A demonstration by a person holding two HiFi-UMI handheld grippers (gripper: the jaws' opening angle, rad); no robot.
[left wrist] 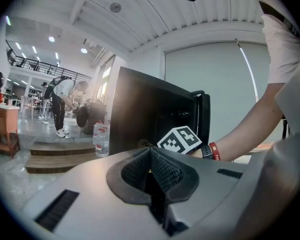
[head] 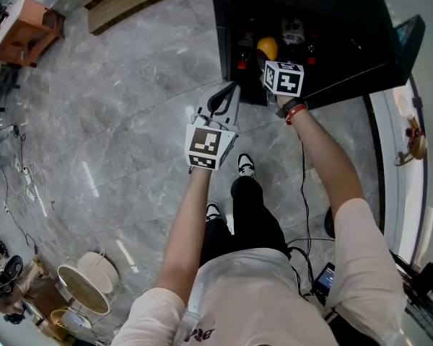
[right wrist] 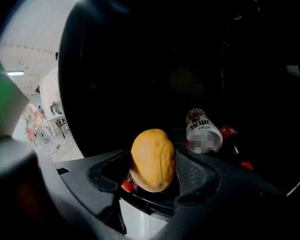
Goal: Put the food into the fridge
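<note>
Left hand-held gripper (left wrist: 150,153): we are seeing its jaws pressed together with nothing between them; it is hanging over the grey marble floor (head: 115,107), just in front of the fridge (head: 332,20).
Right hand-held gripper (right wrist: 155,173): we are finding it clamped on the yellow fruit (right wrist: 151,159), one ribbed pad (right wrist: 192,171) on each side, and reaching into the open front of the fridge.
Yellow fruit: we are seeing it standing upright between the pads, inside the mouth of the fridge and above its shelf.
Fridge: we are looking at a low black cabinet on the floor, its inside dark.
Fridge contents: we are making out a red-and-white cup (right wrist: 202,131) lying on its side behind the fruit, with red-capped dark bottles (right wrist: 231,134) just beside it.
</note>
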